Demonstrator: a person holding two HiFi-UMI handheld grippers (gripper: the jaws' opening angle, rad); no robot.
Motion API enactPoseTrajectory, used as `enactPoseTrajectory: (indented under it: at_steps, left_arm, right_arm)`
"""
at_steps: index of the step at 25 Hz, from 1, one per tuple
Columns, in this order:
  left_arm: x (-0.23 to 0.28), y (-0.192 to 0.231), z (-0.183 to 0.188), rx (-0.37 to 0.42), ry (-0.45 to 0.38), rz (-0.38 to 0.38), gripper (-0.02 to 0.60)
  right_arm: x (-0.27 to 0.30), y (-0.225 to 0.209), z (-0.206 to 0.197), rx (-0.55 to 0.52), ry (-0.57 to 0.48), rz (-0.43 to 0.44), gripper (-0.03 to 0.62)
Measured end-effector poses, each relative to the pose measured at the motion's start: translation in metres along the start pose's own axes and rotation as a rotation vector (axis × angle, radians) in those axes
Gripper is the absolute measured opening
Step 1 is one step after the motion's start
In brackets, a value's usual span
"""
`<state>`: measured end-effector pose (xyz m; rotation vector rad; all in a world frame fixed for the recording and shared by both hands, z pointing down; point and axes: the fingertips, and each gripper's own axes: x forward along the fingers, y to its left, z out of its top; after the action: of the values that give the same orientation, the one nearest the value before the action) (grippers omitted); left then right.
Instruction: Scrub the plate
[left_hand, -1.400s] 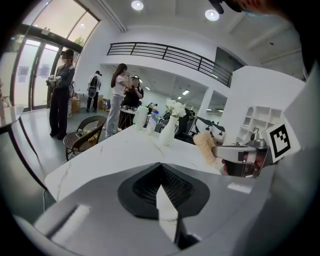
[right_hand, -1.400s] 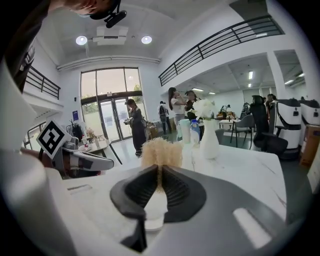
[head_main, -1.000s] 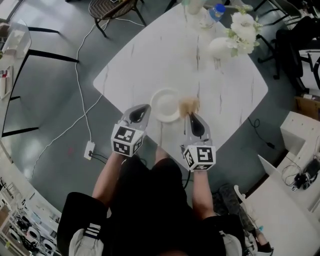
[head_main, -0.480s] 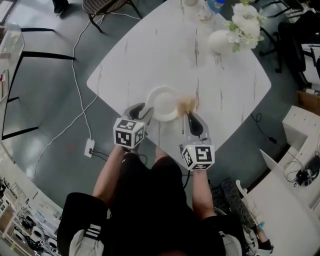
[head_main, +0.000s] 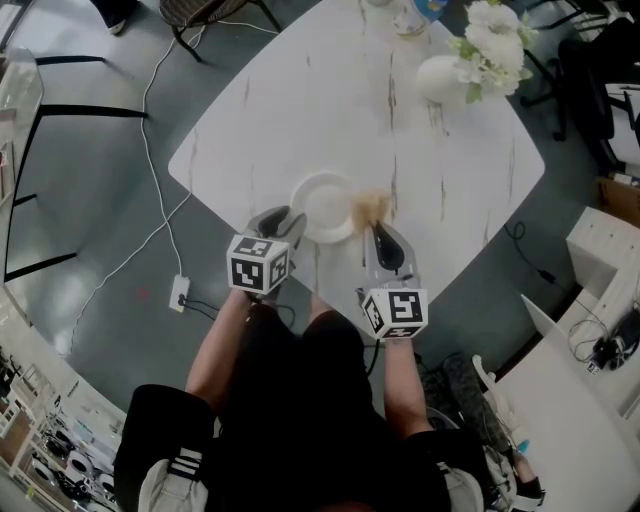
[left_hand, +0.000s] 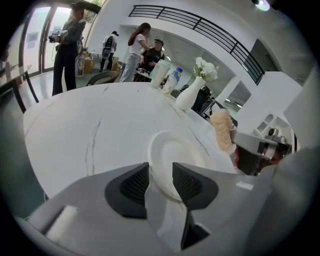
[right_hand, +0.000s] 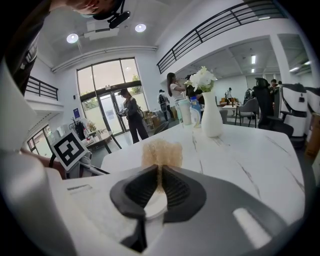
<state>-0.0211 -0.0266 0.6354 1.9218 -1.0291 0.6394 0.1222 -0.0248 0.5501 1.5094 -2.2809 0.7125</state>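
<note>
A white paper plate (head_main: 322, 205) lies near the front edge of the white marble table (head_main: 400, 120). My left gripper (head_main: 285, 222) is at the plate's near-left rim. In the left gripper view the plate (left_hand: 175, 155) has its rim in the gap of the left gripper (left_hand: 160, 177), whose jaws stand apart and do not press on it. My right gripper (head_main: 378, 228) is shut on a tan scrubbing pad (head_main: 372, 208) at the plate's right edge. The right gripper view shows the pad (right_hand: 161, 152) sticking up out of the right gripper (right_hand: 160, 177).
A white vase with white flowers (head_main: 445, 75) and a bottle (head_main: 425, 10) stand at the table's far side. A chair (head_main: 205, 15) is beyond the far-left edge. A cable and power strip (head_main: 180, 297) lie on the floor at left. People stand in the background.
My left gripper has moved forward and right from beside the plate up to its near-left rim. The right gripper with the pad has barely moved.
</note>
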Motion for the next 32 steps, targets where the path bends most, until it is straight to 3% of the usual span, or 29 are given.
enactPoseTrajectory:
  at_steps: [6, 18, 24, 32]
  left_arm:
    - [0.001, 0.009, -0.001, -0.010, -0.005, 0.040, 0.087]
    - [0.003, 0.008, 0.001, -0.002, -0.036, 0.041, 0.077]
    - [0.003, 0.006, 0.003, 0.010, -0.048, 0.045, 0.070]
    - [0.005, 0.006, 0.003, 0.015, -0.052, 0.046, 0.064]
  right_arm:
    - [0.005, 0.002, -0.004, 0.003, 0.012, 0.009, 0.029]
    - [0.025, 0.033, 0.007, -0.043, -0.014, 0.072, 0.029]
    - [0.051, 0.062, 0.000, -0.152, 0.052, 0.088, 0.029]
    - [0.074, 0.069, -0.021, -0.166, 0.110, 0.089, 0.029]
